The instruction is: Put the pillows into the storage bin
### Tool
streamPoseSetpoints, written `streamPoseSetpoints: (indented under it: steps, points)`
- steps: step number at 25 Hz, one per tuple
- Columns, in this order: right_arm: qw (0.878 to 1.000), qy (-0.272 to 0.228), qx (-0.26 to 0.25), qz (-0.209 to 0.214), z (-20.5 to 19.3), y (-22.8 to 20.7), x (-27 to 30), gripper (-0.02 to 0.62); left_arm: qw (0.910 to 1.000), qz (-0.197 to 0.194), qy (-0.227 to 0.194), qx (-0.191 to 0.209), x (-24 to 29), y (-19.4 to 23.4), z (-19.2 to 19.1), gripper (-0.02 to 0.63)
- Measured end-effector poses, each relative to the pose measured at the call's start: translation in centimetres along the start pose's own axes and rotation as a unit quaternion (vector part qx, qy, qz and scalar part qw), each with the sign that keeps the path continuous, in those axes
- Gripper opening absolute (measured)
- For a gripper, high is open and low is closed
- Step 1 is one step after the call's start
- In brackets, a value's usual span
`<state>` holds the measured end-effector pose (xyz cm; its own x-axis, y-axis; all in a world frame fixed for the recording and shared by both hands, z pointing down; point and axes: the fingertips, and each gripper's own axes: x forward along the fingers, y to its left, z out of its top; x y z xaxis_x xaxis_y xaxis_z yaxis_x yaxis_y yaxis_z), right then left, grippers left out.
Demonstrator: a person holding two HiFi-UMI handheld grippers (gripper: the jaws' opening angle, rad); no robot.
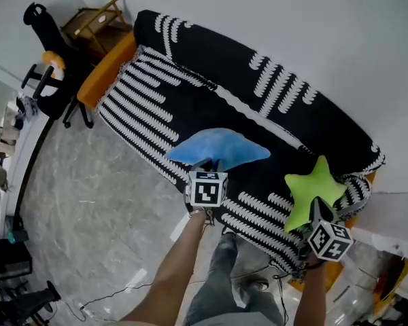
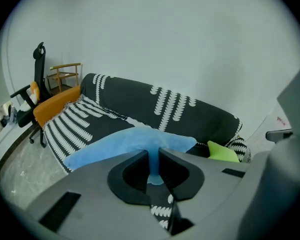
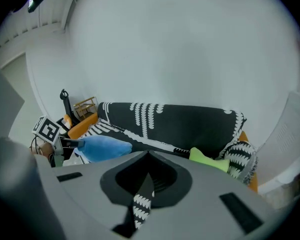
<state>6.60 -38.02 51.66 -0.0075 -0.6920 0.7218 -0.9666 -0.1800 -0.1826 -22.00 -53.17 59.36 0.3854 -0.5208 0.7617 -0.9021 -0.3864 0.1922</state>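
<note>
Above the sofa [image 1: 190,107], left tool [image 2: 154,163] gripping blue pillow [image 1: 221,148]

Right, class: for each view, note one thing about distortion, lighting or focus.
Head view: evenly lit and sharp, but the wide lens bows the sofa into an arc. Left gripper view: round fisheye frame, black corners; the left gripper looks soft near the lens, the blue pillow it pinches clearer. Right gripper view: same dark rim; the bright wall is nearly featureless.

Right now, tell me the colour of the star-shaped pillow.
The star-shaped pillow is lime green, clearest in the head view.
</note>
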Motion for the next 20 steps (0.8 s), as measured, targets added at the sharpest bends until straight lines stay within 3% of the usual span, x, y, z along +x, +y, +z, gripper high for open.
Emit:
streamPoseSetpoints:
  steps: [9,20]
  points:
    - [0.999,-0.043,-0.001,-0.014,0.9,-2.6,-7.8,0.002,0.9994,-0.030,-0.018,-0.006,-6.8,-5.5,0.5,0.040]
    - [0.987,-0.104,0.108,-0.054,-1.1,-9.4,-17.0,0.002,0.9958,-0.063,-0.044,0.049,-11.4,-15.3,2.9,0.041]
